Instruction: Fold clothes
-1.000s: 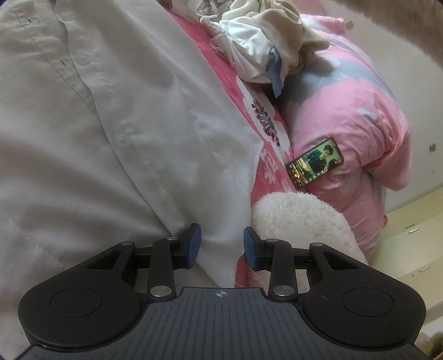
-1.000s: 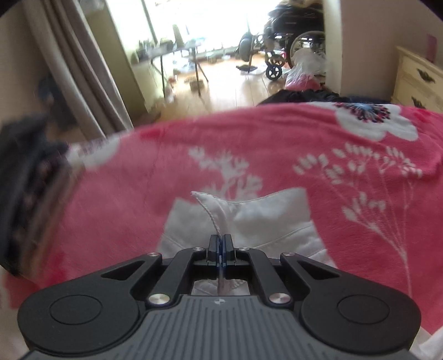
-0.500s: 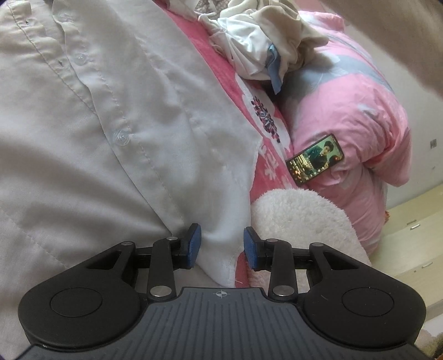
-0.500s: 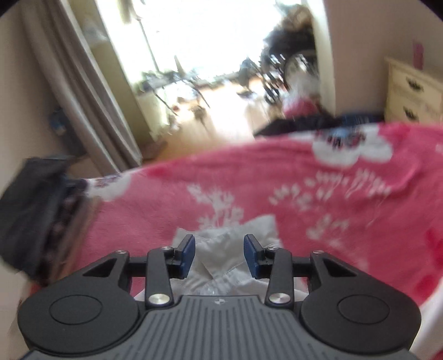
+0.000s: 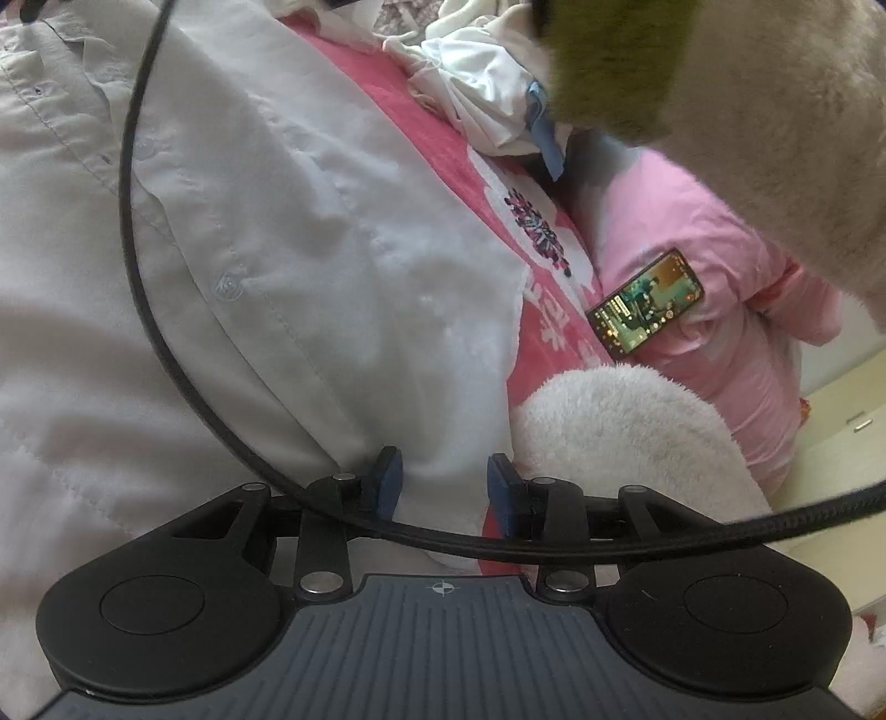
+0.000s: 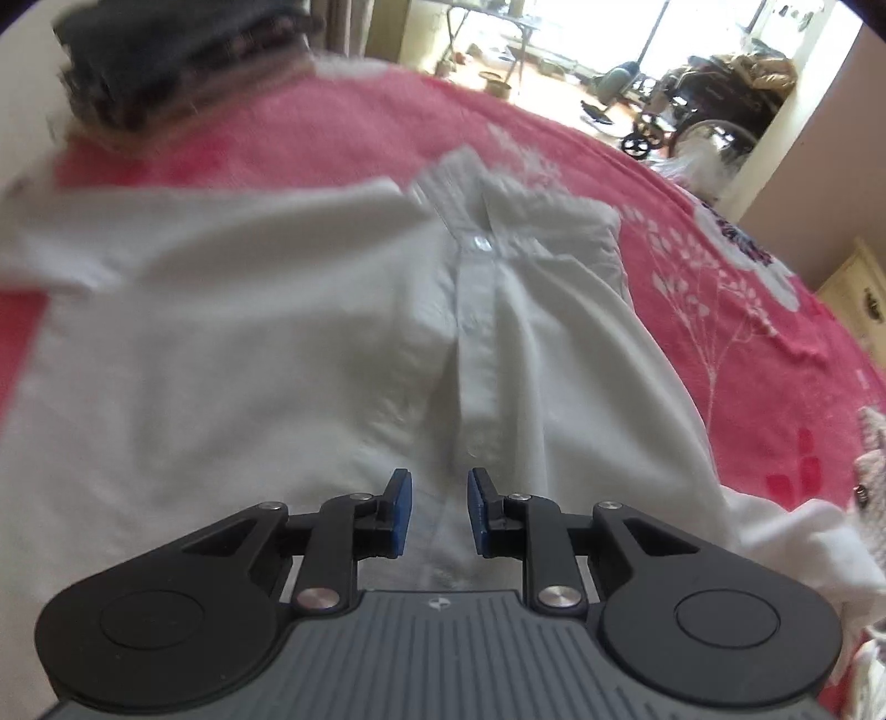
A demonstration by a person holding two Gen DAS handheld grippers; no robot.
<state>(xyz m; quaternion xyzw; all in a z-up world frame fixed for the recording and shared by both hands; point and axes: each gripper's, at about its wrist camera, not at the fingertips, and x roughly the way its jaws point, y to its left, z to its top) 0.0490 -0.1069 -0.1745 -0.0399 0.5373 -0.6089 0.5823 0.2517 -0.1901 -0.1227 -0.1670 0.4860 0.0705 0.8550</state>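
Note:
A white button-up shirt (image 6: 343,332) lies spread on a red floral blanket (image 6: 720,266), front side up, collar at the far end. In the left wrist view the same shirt (image 5: 249,266) fills the left half. My left gripper (image 5: 446,487) is open and empty, low over the shirt's hem edge. My right gripper (image 6: 440,512) is open and empty, just above the button placket near the hem.
A pile of crumpled white clothes (image 5: 476,94) lies on the blanket. A pink quilt (image 5: 709,266) carries a lit phone (image 5: 645,309). A white fluffy sleeve (image 5: 620,432) is by the left gripper. A black cable (image 5: 166,343) crosses the view. Dark folded clothes (image 6: 177,50) lie far left.
My right gripper let go of the shirt fabric, opened, and swung over the shirt's front. A cable and a furry sleeve have come into the left wrist view. The left gripper barely moved.

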